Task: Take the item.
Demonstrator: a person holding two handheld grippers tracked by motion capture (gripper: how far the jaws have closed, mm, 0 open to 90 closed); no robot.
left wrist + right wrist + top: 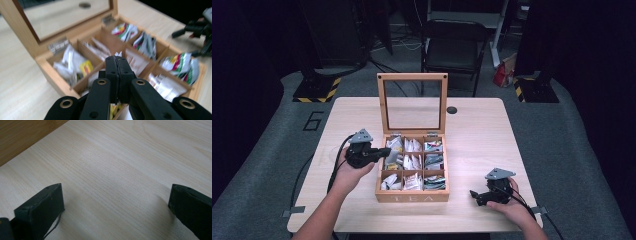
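Note:
A wooden tea box (412, 196) marked TEA stands mid-table with its glass lid (382, 105) raised upright. Its nine compartments hold paper tea bags (413, 161). My left gripper (387, 151) hovers over the box's left column, jaws shut. In the left gripper view the left gripper (116, 60) has its pads pressed flat together above the tea bags (75, 62); I cannot tell whether anything thin is pinched between them. My right gripper (474, 196) rests open on the table right of the box, and the right gripper (116, 195) has only bare wood between its jaws.
The light wooden table (482, 135) has a small dark round hole (452, 110) behind the box. A black folding chair (452, 47) stands beyond the far edge. Cables trail from both grippers toward the near edge. The other hand's gripper (197, 27) appears beyond the box.

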